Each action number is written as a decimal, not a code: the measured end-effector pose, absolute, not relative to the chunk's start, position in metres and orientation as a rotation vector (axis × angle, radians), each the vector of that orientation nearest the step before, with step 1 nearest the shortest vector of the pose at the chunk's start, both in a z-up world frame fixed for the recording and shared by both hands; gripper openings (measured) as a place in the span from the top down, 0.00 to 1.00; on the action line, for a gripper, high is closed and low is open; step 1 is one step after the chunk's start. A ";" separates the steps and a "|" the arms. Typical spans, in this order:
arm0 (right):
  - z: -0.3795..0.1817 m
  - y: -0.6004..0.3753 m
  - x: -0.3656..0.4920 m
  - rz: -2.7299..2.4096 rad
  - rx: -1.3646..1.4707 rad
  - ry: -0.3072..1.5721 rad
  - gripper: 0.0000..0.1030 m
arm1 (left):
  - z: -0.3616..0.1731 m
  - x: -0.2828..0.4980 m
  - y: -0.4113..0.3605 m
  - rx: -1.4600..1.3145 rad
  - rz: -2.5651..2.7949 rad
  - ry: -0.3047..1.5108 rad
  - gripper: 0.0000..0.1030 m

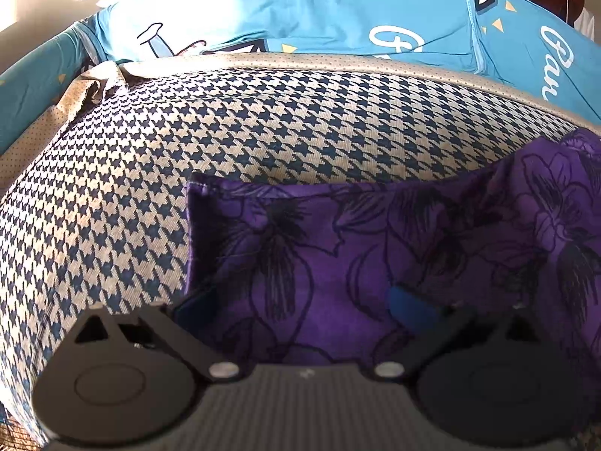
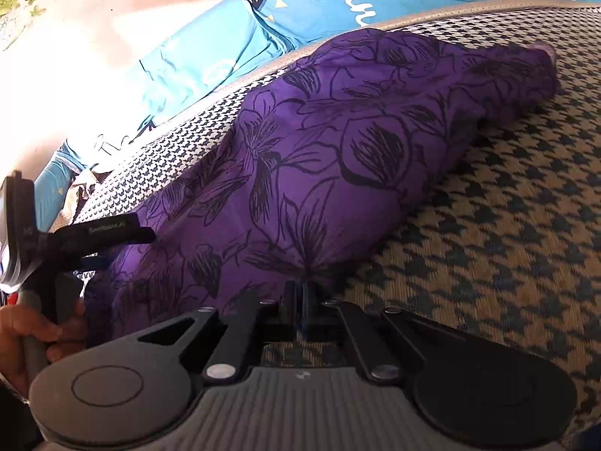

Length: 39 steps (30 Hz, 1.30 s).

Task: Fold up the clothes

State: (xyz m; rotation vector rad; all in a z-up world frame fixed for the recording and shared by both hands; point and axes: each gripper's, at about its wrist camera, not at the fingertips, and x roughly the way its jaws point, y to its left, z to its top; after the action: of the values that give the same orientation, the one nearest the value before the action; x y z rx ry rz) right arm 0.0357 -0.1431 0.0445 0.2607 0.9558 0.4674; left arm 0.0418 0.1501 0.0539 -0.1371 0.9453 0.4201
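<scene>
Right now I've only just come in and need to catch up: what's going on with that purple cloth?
A person is folding a purple flowered garment with a hand-held gripper in each hand. It lies bunched on a houndstooth-patterned cloth, with blue printed bedding behind. The right hand-held gripper is shut, pinching the garment's near edge. The left hand-held gripper is open at the garment's other end, one finger over the fabric and one under it. The fold is not yet made.
</scene>
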 end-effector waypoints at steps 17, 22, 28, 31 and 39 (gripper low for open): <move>0.063 -0.132 0.003 0.542 0.209 0.797 0.89 | 0.057 -0.028 0.144 -0.182 0.417 0.929 0.01; 0.060 -0.107 0.004 0.583 0.188 0.763 0.89 | 0.054 -0.040 0.136 -0.169 0.411 0.935 0.00; 0.047 -0.083 0.006 0.606 0.125 0.797 0.85 | 0.052 -0.053 0.134 -0.185 0.401 0.943 0.00; 0.044 -0.080 0.001 0.611 0.095 0.805 0.85 | 0.052 -0.058 0.132 -0.186 0.400 0.944 0.00; 0.045 -0.085 -0.009 0.635 0.025 0.814 0.84 | 0.052 -0.069 0.129 -0.194 0.393 0.950 0.00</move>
State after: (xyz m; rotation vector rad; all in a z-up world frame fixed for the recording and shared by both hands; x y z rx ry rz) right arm -0.0086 -0.0846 0.0450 0.0248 0.8144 0.6354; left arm -0.0690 0.1288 0.0518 -0.1938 0.9504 0.3932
